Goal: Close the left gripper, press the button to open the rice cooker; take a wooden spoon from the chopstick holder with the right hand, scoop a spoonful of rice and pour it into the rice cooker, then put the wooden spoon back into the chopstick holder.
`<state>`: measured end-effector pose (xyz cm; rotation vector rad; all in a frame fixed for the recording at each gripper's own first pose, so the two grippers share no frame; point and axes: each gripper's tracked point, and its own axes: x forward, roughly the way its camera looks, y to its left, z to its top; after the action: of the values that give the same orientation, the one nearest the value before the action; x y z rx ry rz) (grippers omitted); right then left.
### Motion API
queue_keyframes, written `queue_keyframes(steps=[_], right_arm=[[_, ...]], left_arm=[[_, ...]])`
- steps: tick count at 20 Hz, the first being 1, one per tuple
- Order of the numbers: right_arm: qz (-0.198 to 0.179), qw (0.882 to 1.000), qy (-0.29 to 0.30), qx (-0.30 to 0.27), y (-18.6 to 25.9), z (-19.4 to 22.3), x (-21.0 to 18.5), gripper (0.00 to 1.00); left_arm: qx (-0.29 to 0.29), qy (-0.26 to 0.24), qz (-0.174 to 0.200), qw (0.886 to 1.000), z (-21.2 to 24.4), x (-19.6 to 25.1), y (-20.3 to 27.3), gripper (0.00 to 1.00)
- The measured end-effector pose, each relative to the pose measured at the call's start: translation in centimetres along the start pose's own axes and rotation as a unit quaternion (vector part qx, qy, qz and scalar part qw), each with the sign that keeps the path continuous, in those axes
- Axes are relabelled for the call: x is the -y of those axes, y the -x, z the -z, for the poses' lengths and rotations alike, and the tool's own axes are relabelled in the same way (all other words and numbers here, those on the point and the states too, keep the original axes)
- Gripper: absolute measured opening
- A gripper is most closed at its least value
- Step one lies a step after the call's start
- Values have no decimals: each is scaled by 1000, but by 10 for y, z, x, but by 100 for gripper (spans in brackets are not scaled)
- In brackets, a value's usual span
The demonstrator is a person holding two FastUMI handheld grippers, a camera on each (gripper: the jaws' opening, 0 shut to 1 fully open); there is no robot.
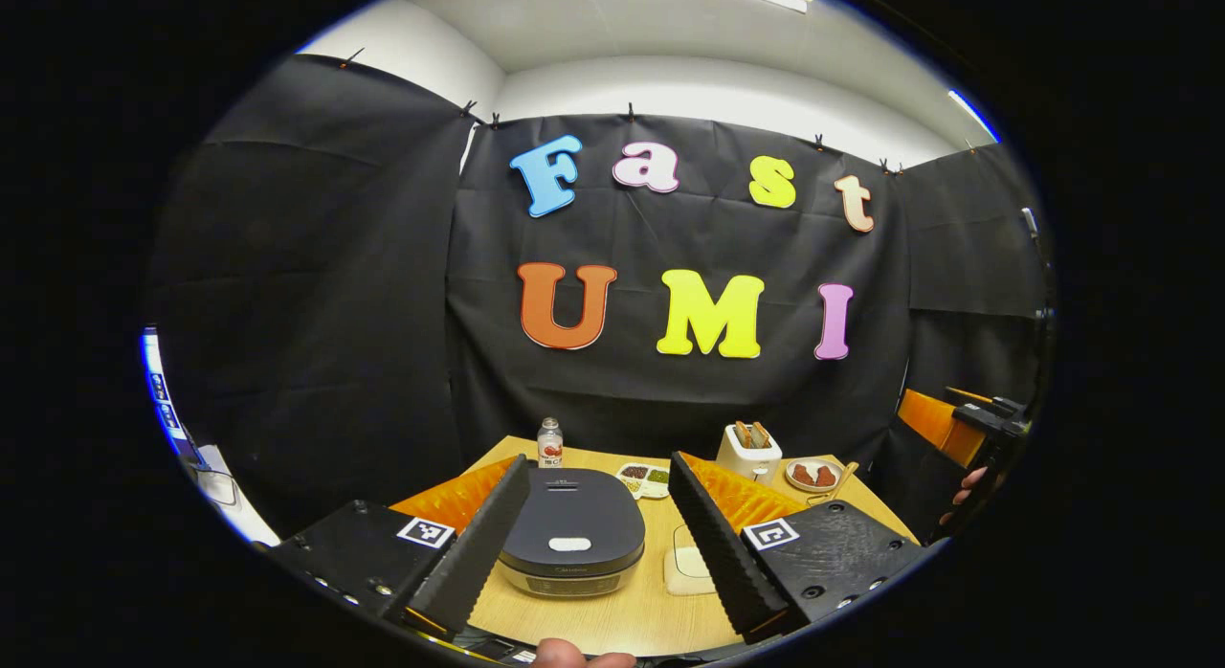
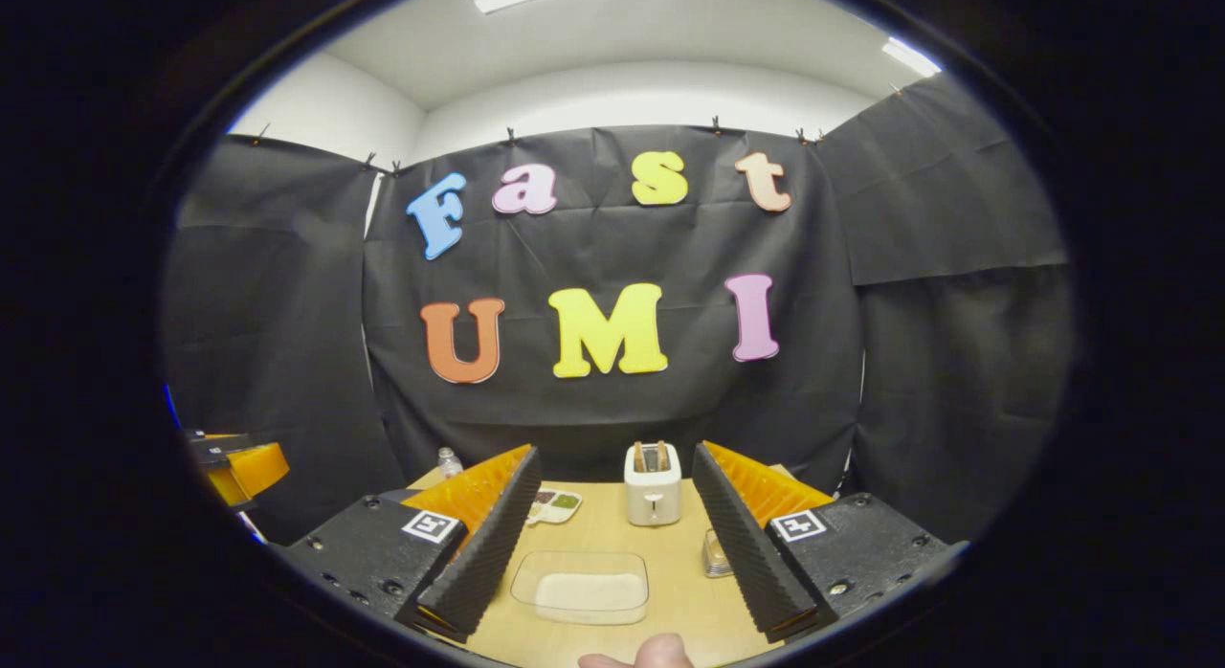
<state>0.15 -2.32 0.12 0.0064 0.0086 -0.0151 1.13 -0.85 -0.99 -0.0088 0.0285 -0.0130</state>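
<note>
A dark rice cooker (image 1: 572,539) with its lid down sits on the wooden table (image 1: 612,615), a pale button (image 1: 569,544) near the lid's front. My left gripper (image 1: 598,462) is open, and the cooker lies low between its fingers (image 1: 478,544). To the cooker's right is a clear box of rice (image 1: 687,563). A wooden handle (image 1: 842,477) leans by a plate at the back right. My right gripper (image 2: 614,453) is open over the rice box (image 2: 581,587), nothing held. It is also in the left gripper view (image 1: 991,424), off the table's right, in a hand.
A white toaster (image 2: 653,484) with bread stands at the back. A small bottle (image 1: 549,442) and a divided dish (image 1: 643,479) sit behind the cooker, and a plate of red food (image 1: 813,475) beside the toaster. A small clear cup (image 2: 714,553) peeks from behind the right finger.
</note>
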Motion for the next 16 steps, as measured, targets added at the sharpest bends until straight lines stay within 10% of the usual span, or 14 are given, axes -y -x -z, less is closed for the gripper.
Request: queue_keyframes(steps=[16], right_arm=[[12,1000,-1,-15,-29,10,18,100]], left_arm=[[-87,4,-4,996,38,-6,-31,94]])
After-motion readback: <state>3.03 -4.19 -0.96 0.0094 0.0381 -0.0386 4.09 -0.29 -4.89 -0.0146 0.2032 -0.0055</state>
